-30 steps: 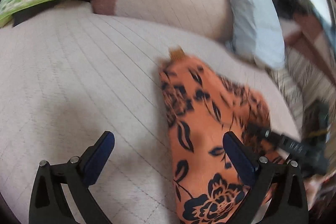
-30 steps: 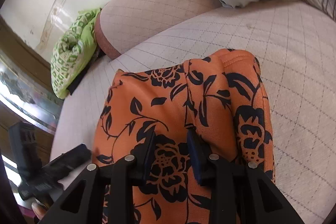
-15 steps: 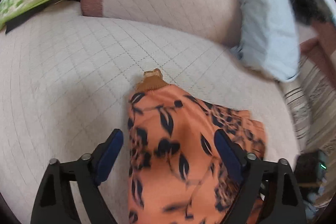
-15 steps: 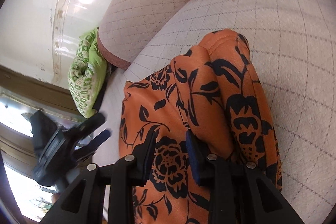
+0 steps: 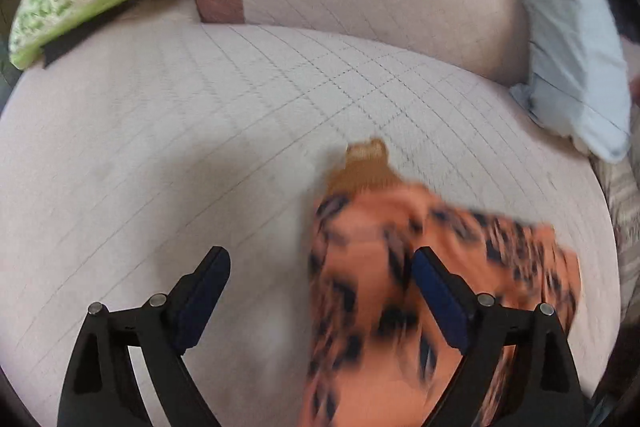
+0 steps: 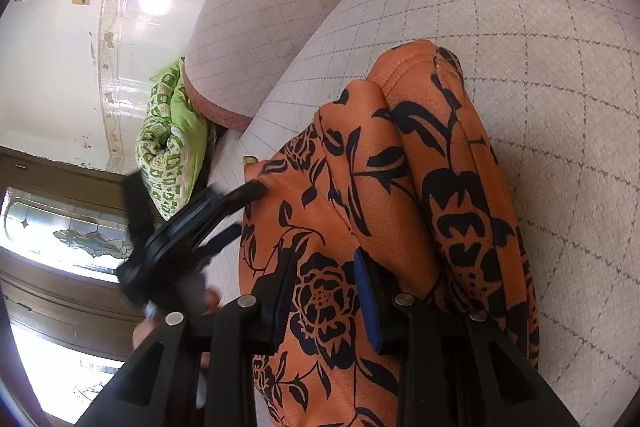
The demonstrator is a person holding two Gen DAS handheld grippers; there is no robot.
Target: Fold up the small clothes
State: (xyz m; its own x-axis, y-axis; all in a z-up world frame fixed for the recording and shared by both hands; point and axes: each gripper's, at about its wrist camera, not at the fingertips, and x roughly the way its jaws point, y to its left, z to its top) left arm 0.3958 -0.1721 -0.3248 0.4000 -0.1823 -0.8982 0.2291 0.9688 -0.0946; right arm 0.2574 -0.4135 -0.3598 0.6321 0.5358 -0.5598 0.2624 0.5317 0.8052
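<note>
Orange floral-print fabric bunches between the pads of the right gripper, which pinches a fold of the small garment at its near end; from there the cloth's long axis runs away across the quilted sofa seat toward the backrest cushion. The left gripper, jaws spread wide after just widening a little, hangs off the garment's left edge with one finger over the print and grips nothing. It looks like the nearer hand for the free far corner, by the brown trim.
</note>
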